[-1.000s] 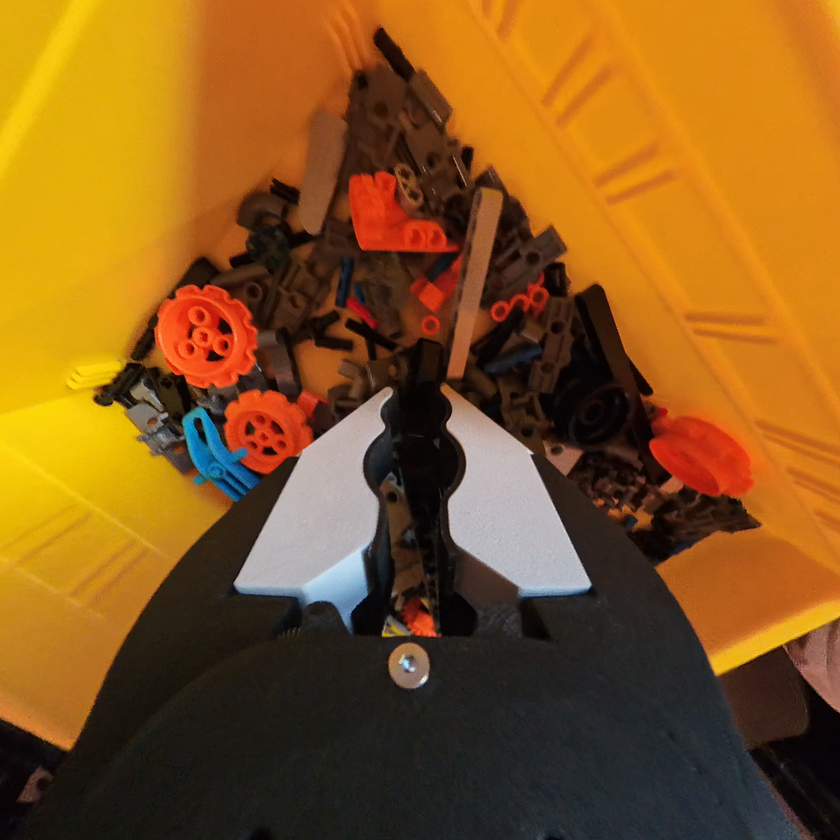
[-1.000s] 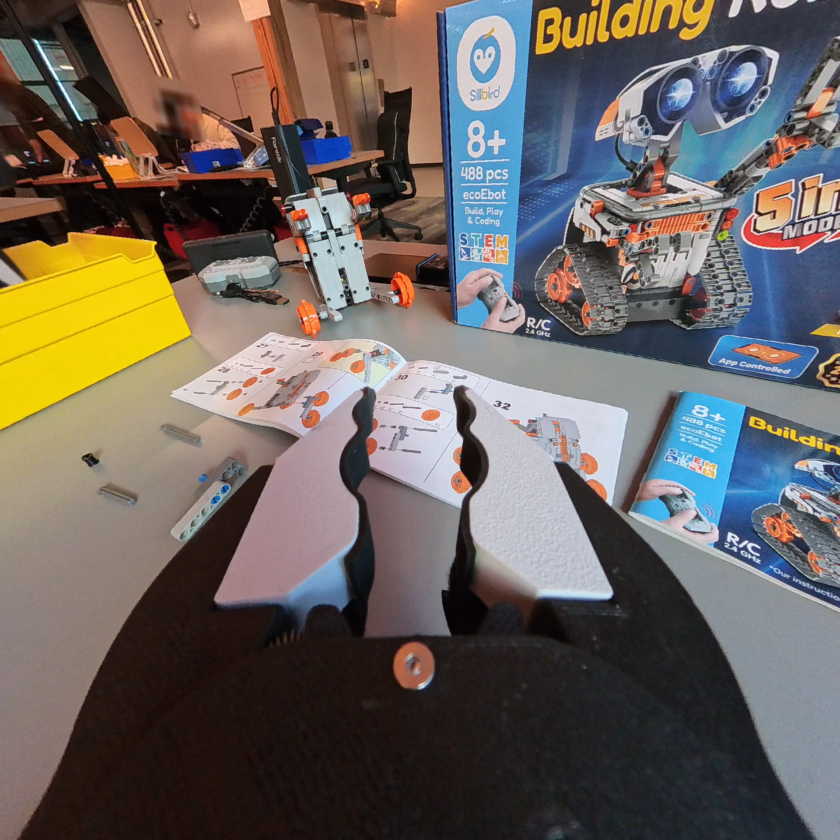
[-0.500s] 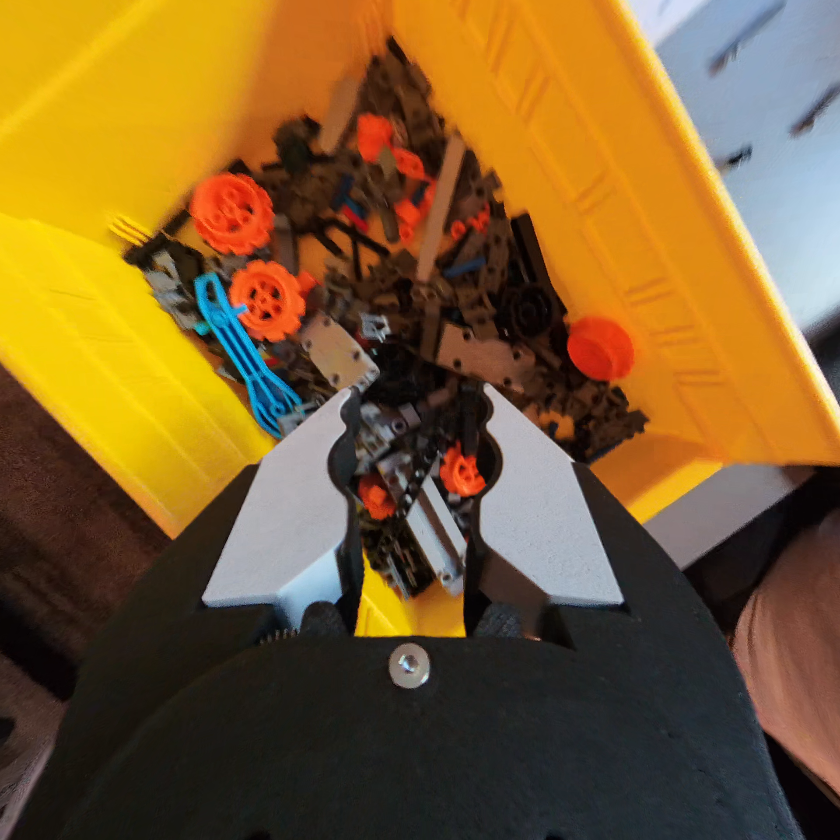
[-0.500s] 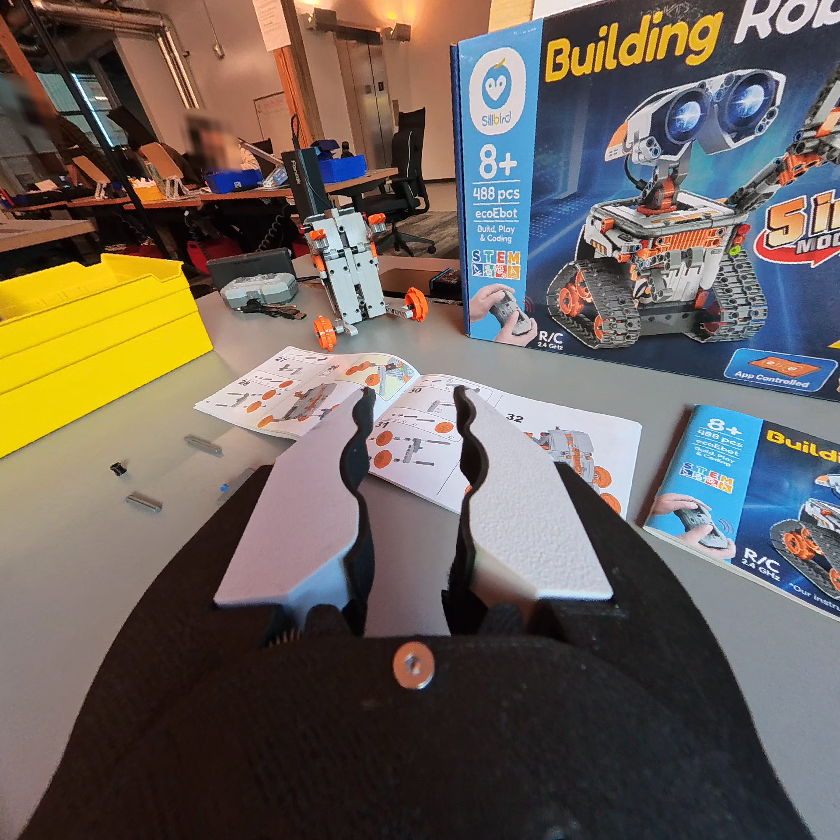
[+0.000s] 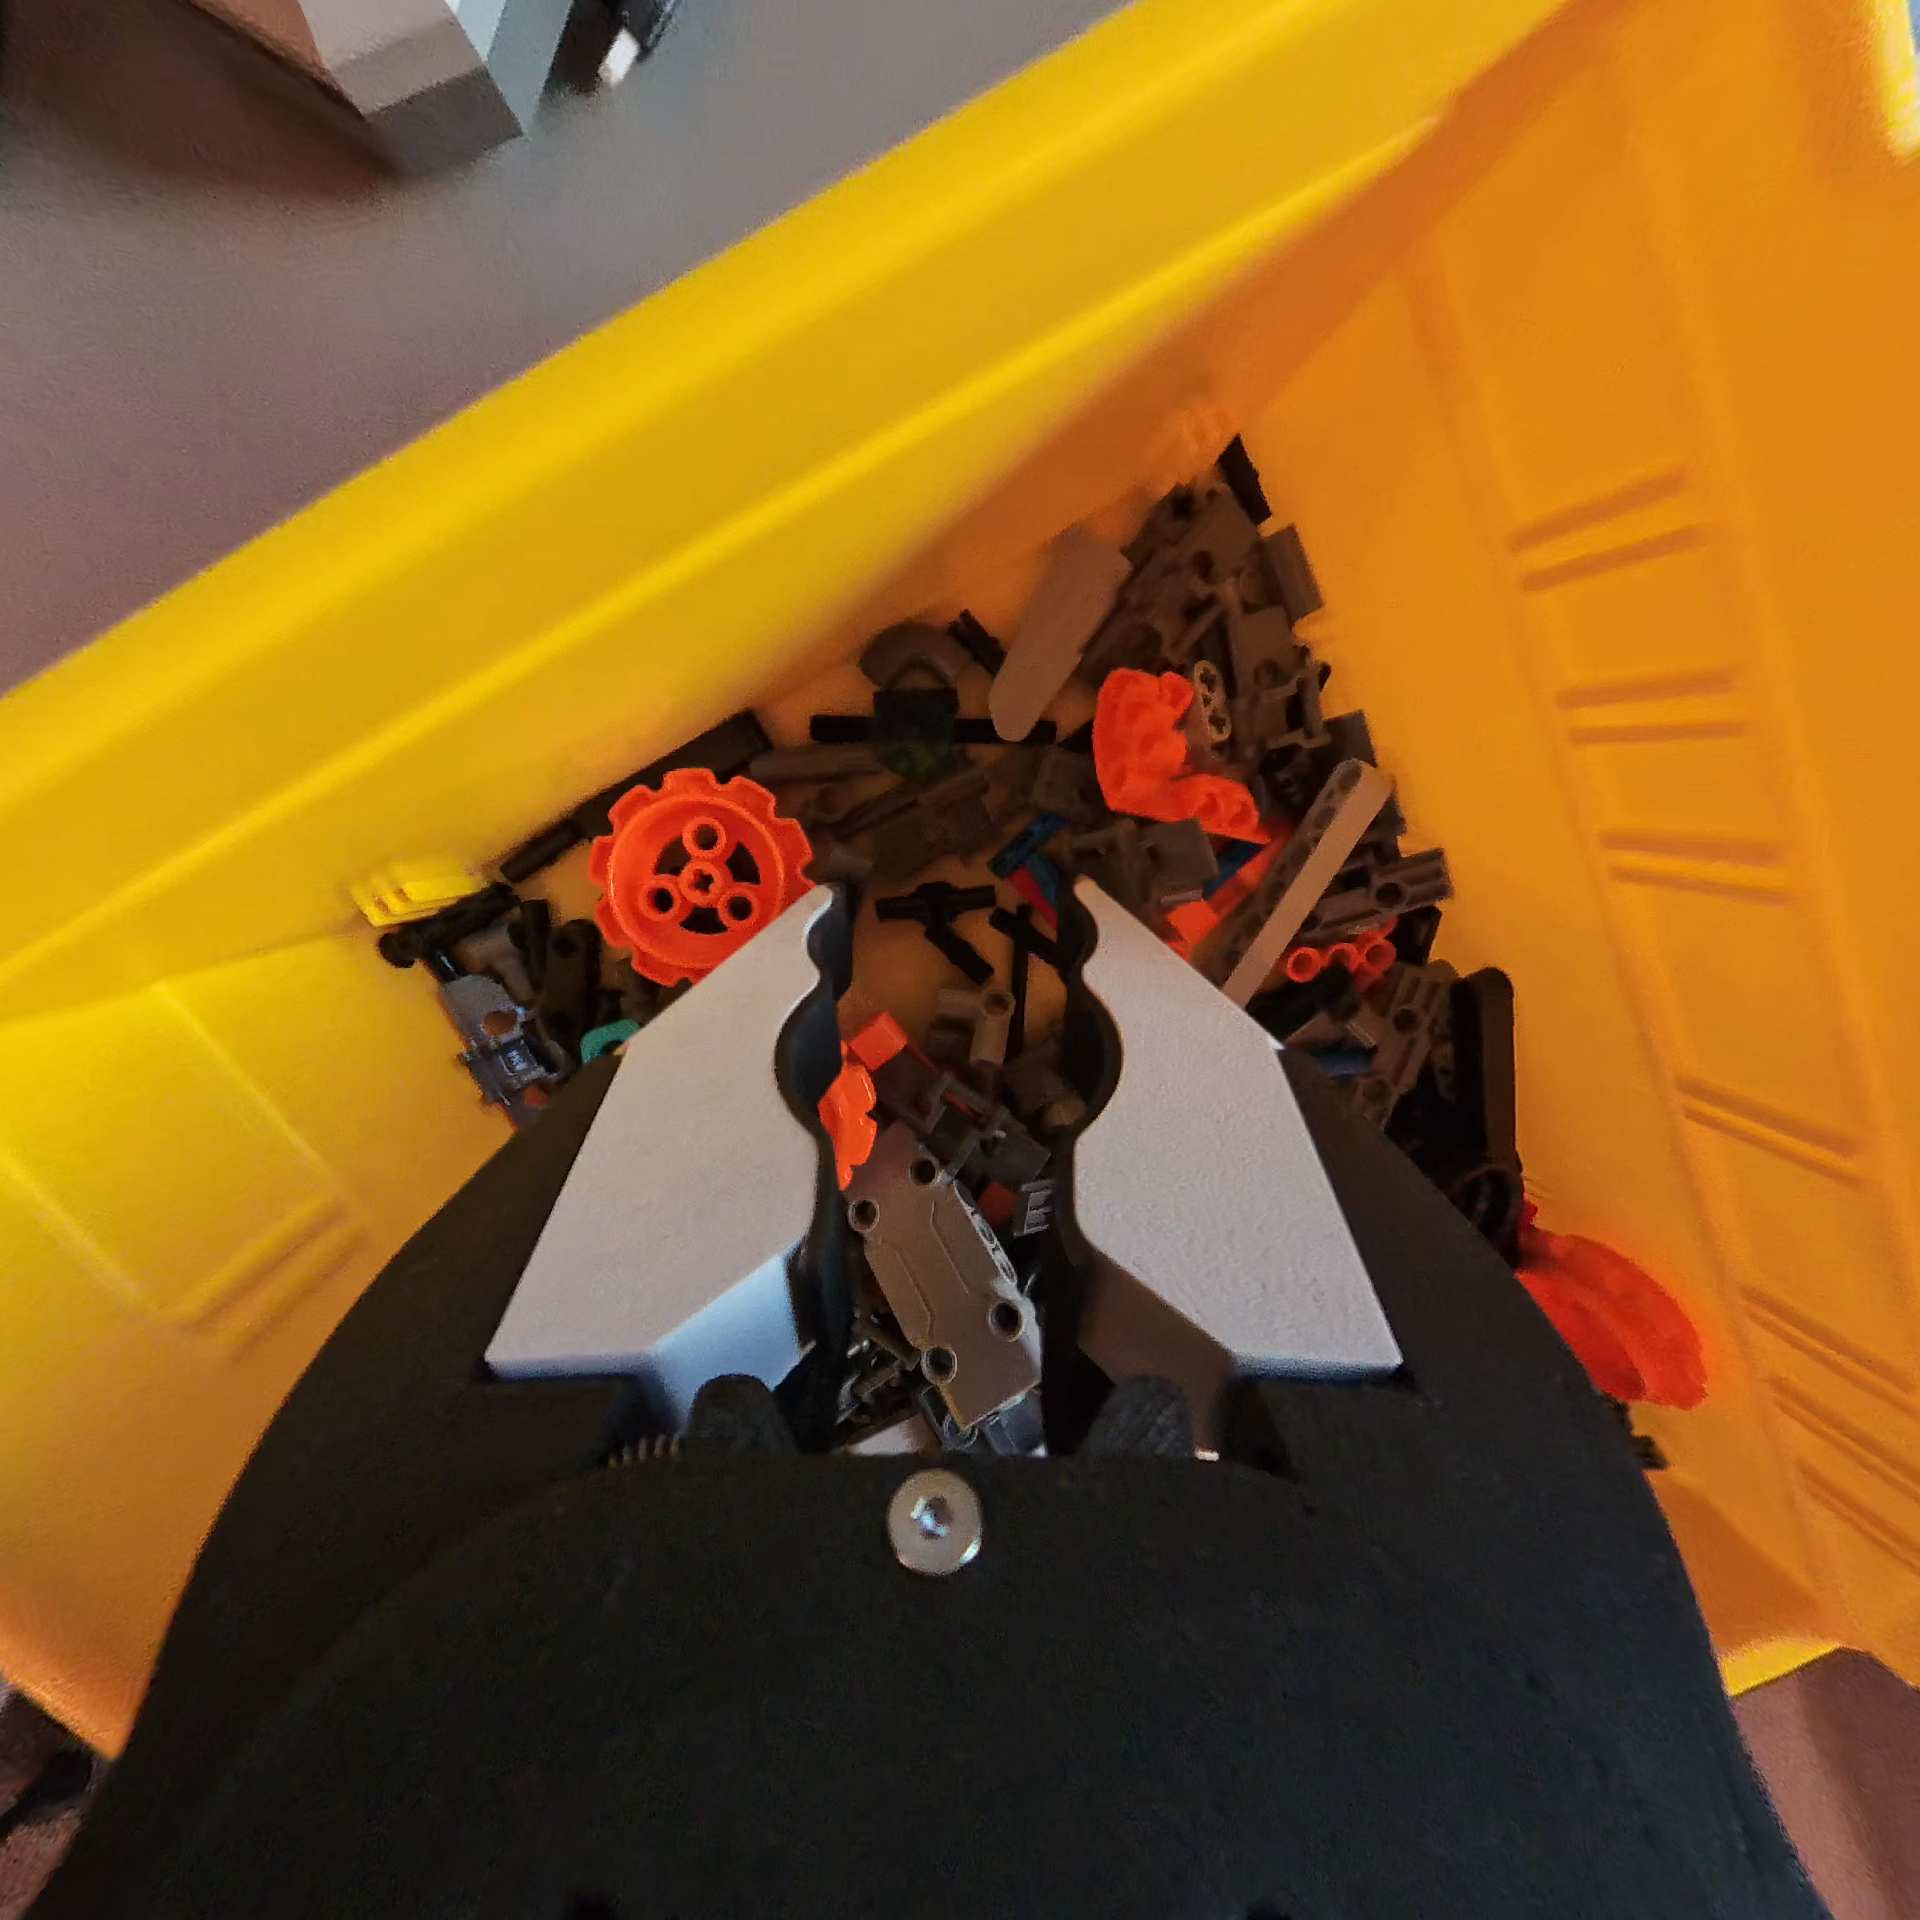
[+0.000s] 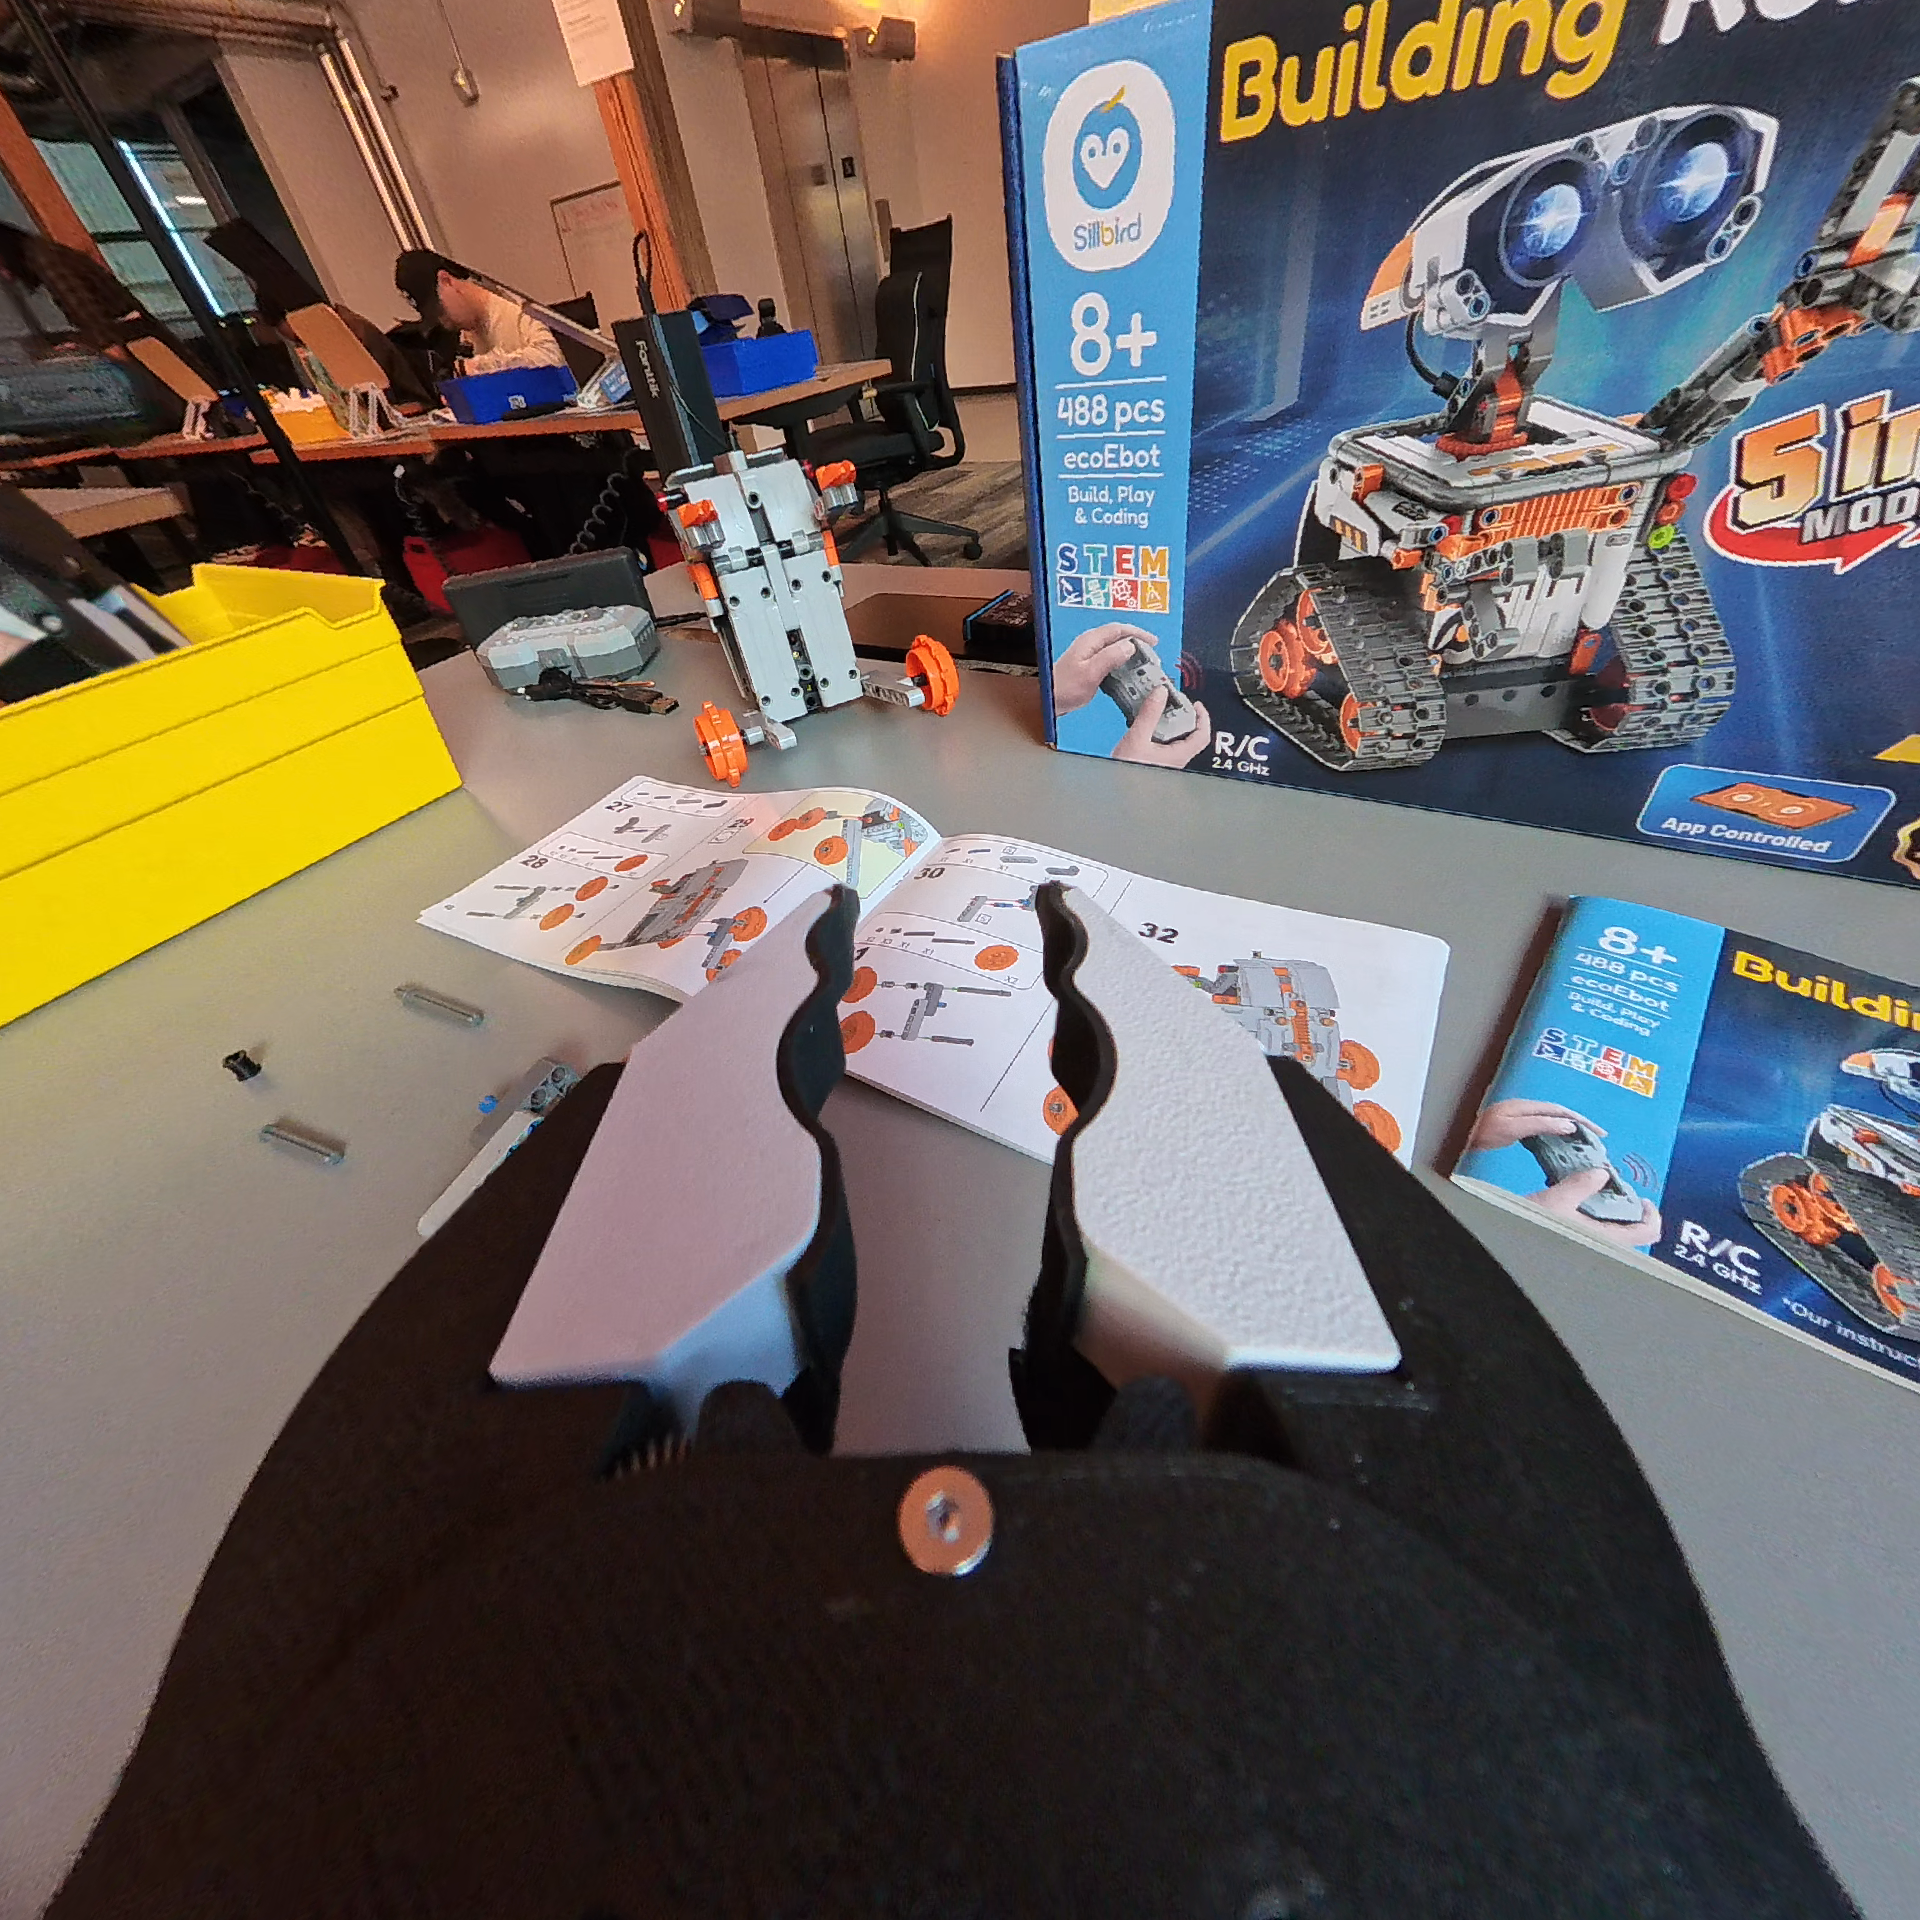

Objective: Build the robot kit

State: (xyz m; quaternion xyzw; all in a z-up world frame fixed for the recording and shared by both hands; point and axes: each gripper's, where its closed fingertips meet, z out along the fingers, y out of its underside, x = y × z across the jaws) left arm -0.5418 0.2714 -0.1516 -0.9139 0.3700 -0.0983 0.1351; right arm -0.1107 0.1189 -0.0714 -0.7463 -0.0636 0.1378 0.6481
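yellow bin | orange gear | open booklet | toy box

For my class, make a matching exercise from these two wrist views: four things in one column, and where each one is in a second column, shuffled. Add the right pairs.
Things
1. left gripper
2. open booklet
3. half-built model
4. closed booklet

Places
A. flat on the table under the right gripper tips
B. open, inside the yellow bin above loose parts
C. on the table's right side, in front of the box
D. upright on the table, between bin and box

Pairs: 1-B, 2-A, 3-D, 4-C
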